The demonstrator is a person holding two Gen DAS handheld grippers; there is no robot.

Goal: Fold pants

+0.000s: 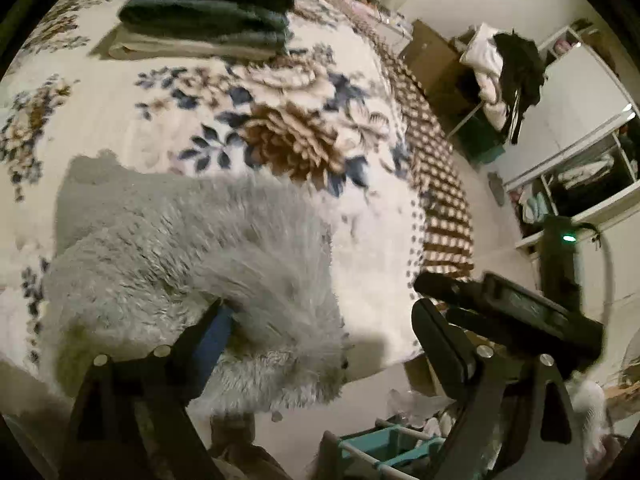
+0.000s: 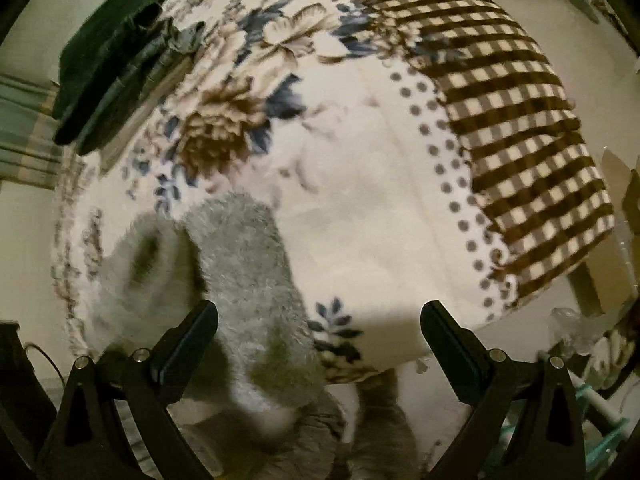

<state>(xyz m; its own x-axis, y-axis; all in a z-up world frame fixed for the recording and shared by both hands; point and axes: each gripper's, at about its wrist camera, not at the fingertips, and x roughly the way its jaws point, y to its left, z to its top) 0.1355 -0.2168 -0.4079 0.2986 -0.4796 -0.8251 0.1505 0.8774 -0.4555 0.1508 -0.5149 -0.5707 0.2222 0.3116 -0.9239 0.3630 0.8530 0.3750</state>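
a bed under a floral blanket [image 1: 280, 128], brown check along its far edge. fuzzy grey pants [image 1: 192, 256] lie bunched at the near edge, and a stack of dark folded clothes [image 1: 208, 12] sits well apart, further back.

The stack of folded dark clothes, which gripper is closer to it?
Cannot tell. The stack lies far across the floral blanket from both open grippers, left and right.
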